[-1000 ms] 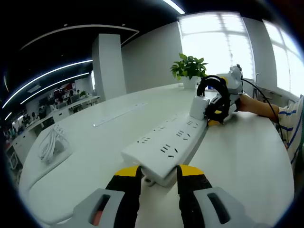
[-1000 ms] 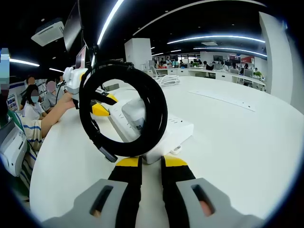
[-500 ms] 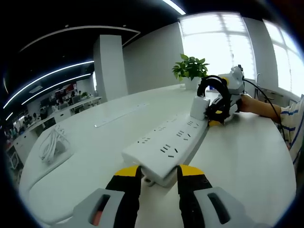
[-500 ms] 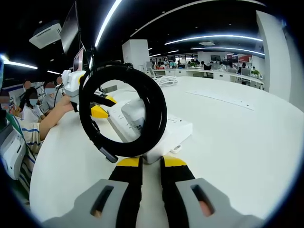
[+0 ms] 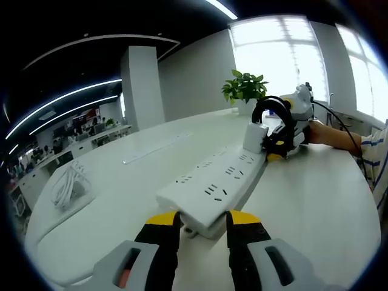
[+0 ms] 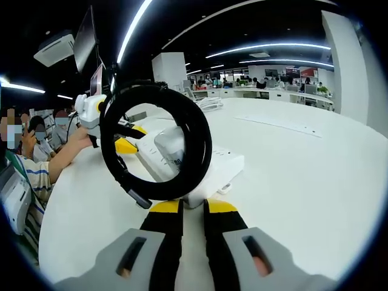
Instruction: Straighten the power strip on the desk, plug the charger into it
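Nothing moved; cable coil (image 6: 159, 145) seemingly hides charger (image 6: 171, 148).

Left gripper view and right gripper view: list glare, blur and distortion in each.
Left gripper view: the window is blown out white; fisheye bends the power strip and the desk edge; the plant stays sharp. Right gripper view: the ceiling light strips glare and curve; the near black coiled cable looms oversized; the far office is small and soft.
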`<state>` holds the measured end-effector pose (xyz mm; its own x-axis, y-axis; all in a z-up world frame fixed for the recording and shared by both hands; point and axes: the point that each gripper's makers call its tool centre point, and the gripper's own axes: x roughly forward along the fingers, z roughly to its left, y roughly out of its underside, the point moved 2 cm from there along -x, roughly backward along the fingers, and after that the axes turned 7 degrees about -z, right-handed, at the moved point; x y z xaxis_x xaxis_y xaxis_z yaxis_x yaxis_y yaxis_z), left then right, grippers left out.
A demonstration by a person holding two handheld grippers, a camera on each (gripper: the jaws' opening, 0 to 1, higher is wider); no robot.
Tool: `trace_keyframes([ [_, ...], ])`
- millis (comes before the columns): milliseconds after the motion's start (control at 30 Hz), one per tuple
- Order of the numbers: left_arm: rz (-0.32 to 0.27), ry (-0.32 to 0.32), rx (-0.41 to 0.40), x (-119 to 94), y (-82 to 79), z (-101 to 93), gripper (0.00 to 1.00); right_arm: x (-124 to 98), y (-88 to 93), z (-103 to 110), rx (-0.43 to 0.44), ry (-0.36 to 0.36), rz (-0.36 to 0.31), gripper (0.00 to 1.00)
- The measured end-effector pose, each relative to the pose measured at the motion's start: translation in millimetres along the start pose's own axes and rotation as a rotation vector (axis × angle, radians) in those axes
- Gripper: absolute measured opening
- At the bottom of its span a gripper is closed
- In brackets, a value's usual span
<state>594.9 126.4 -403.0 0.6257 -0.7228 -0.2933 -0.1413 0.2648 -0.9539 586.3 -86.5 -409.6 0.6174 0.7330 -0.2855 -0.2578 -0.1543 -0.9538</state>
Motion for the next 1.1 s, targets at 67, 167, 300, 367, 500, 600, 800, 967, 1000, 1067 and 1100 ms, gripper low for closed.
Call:
trace_keyframes([
  [67, 0.0, -0.001, -0.001, 0.4, -0.1, 0.4, 0.3, 0.2, -0.1, -0.6, 0.005, 0.0, 0.0, 0.12],
  [167, -0.002, -0.003, -0.002, 1.3, -0.2, 1.4, 0.3, 0.6, 0.1, -1.0, 0.008, 0.004, -0.001, 0.12],
  [300, -0.004, -0.005, -0.002, 2.2, -0.4, 2.3, 0.3, 1.1, 0.4, -0.8, 0.011, 0.009, -0.002, 0.11],
  [367, -0.005, -0.006, -0.002, 2.5, -0.4, 2.6, 0.3, 1.4, 0.7, -0.7, 0.013, 0.01, -0.003, 0.11],
  [500, -0.005, -0.006, -0.002, 2.9, -0.5, 2.8, 0.3, 1.3, 1.0, -0.4, 0.013, 0.01, -0.004, 0.11],
  [600, -0.005, -0.006, -0.002, 3.0, -0.5, 2.5, 0.3, 1.1, 0.8, -1.3, 0.015, 0.01, -0.004, 0.11],
  [800, -0.006, -0.007, -0.003, 3.0, -0.3, 1.9, 0.3, 0.8, -0.1, -3.6, 0.017, 0.011, -0.005, 0.11],
  [967, -0.007, -0.009, -0.004, 3.1, -0.3, 1.9, 0.3, 0.6, 0.0, -3.4, 0.023, 0.012, -0.007, 0.11],
  [1000, -0.008, -0.009, -0.004, 3.1, -0.3, 1.9, 0.3, 0.7, 0.0, -3.2, 0.023, 0.012, -0.008, 0.11],
  [1067, -0.009, -0.009, -0.006, 3.1, -0.3, 2.1, 0.3, 0.6, 0.4, -2.3, 0.025, 0.013, -0.009, 0.11],
  [1100, -0.009, -0.009, -0.006, 3.1, -0.3, 2.1, 0.3, 0.6, 0.4, -2.1, 0.025, 0.013, -0.009, 0.11],
])
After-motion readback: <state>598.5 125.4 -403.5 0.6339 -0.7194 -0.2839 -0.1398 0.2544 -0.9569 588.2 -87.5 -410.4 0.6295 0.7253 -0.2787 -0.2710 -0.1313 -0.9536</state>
